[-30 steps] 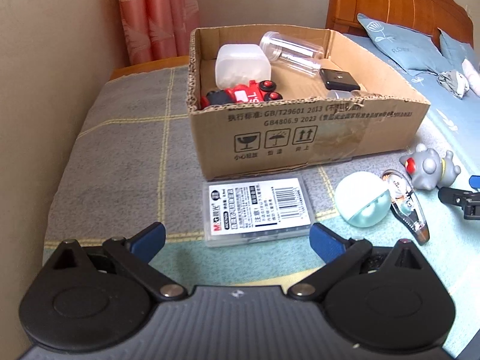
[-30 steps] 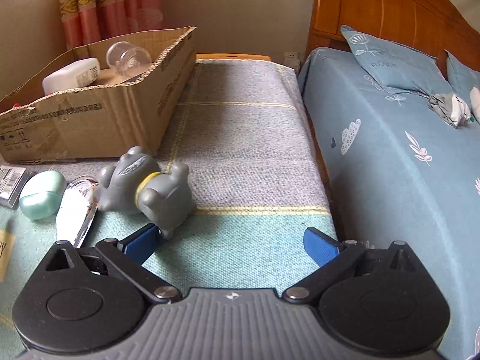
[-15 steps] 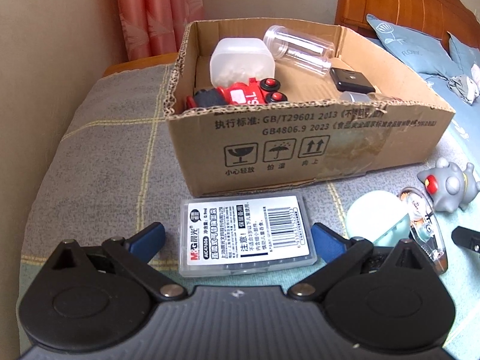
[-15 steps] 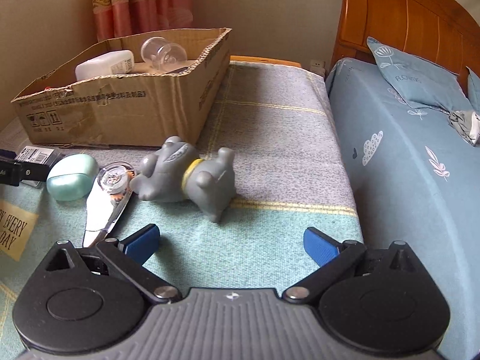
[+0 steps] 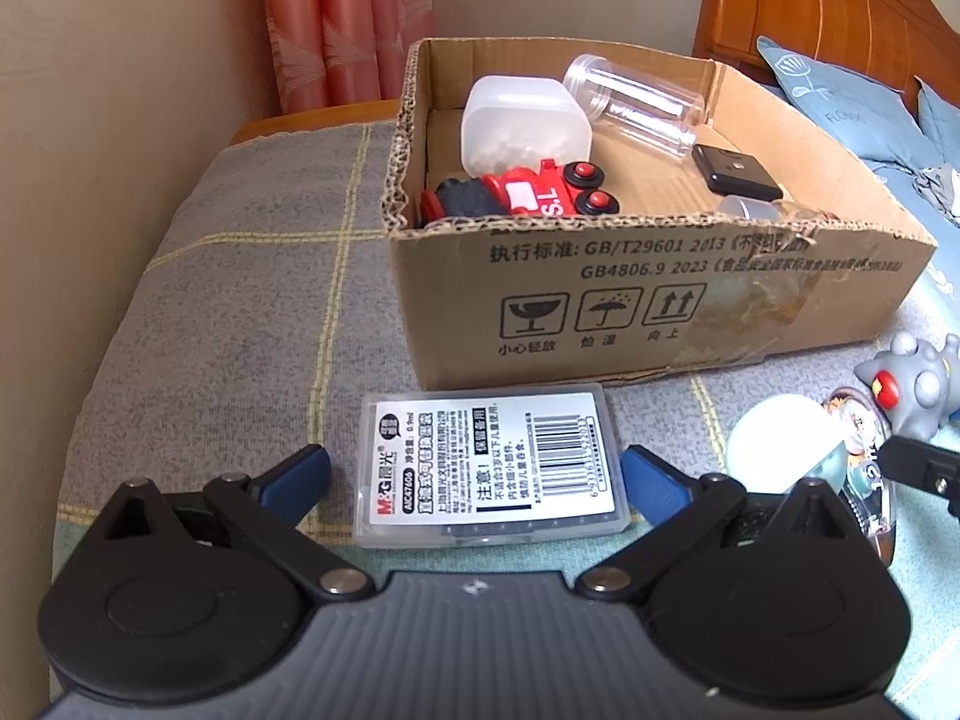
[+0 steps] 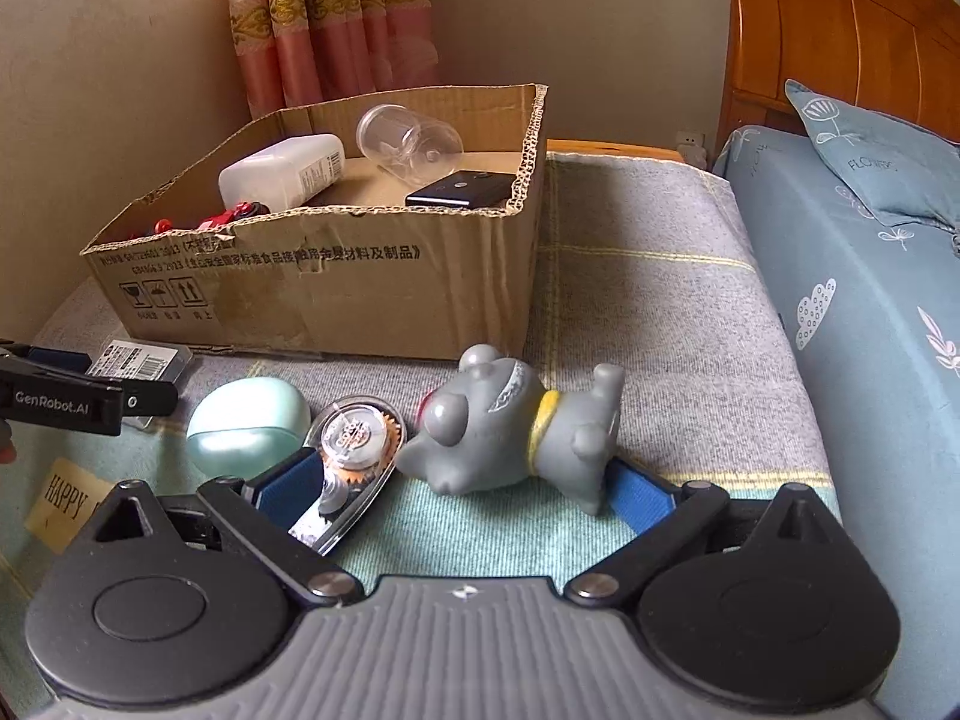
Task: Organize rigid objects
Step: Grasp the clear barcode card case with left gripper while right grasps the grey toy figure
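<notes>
Left gripper (image 5: 474, 474): jaws wide, flanking the lead case (image 5: 489, 471) lying flat before the box (image 5: 660, 300), nothing clamped. Right gripper (image 6: 462, 489): jaws wide, either side of the grey toy (image 6: 510, 426) lying on the blanket (image 6: 660, 300); contact unclear. Correction tape (image 6: 348, 468) and mint case (image 6: 249, 423) lie beside the toy.

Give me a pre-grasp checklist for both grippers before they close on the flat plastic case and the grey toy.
1. Left gripper open: ok.
2. Plastic case between the left fingers, with gaps on both sides: ok.
3. Right gripper open: ok.
4. Grey toy between the right fingers: ok, though it lies on its side.
5. Correction tape clear of the right gripper's closing path: not ok, it lies against the near finger.
6. Room in the cardboard box for both items: ok, bare floor shows.
</notes>
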A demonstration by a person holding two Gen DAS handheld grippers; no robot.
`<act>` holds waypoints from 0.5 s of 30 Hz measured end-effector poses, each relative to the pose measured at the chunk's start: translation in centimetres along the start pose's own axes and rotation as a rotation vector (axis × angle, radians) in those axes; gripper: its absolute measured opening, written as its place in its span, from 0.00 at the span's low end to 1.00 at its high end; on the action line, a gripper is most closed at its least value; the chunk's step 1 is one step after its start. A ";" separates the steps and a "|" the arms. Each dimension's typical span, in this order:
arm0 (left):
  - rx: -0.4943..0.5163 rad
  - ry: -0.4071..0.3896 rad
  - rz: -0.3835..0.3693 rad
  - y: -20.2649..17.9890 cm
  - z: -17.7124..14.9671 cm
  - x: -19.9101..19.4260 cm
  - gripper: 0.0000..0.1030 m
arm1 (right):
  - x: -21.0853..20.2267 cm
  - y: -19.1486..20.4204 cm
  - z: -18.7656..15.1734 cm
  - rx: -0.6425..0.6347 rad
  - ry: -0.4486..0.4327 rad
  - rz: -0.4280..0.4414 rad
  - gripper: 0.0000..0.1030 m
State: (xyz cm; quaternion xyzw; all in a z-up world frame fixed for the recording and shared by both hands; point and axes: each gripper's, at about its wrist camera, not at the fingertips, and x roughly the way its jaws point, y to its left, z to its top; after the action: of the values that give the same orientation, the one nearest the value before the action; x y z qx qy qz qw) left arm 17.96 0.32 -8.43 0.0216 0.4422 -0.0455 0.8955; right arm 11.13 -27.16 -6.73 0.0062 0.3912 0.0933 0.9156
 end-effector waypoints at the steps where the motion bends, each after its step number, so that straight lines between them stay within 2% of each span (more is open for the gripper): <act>1: 0.002 0.001 -0.002 0.0 0.0 0.0 0.99 | 0.2 -0.1 0.2 0.009 -0.002 -0.006 0.97; 7: 0.025 -0.001 -0.024 -0.7 0.0 0.0 0.97 | 1.1 -0.7 1.3 0.029 -0.007 -0.030 0.86; 10: 0.024 -0.003 -0.027 -0.7 0.1 0.0 0.96 | 1.2 -0.8 1.4 0.019 -0.014 -0.032 0.86; 15: 0.014 -0.007 -0.025 -0.4 0.3 -0.2 0.88 | 1.0 -1.2 1.4 -0.009 -0.021 -0.059 0.85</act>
State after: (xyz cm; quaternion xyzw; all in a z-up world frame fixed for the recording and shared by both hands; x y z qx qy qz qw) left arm 18.00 -0.09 -8.08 0.0221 0.4392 -0.0597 0.8962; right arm 12.99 -28.11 -6.55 -0.0084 0.3811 0.0682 0.9220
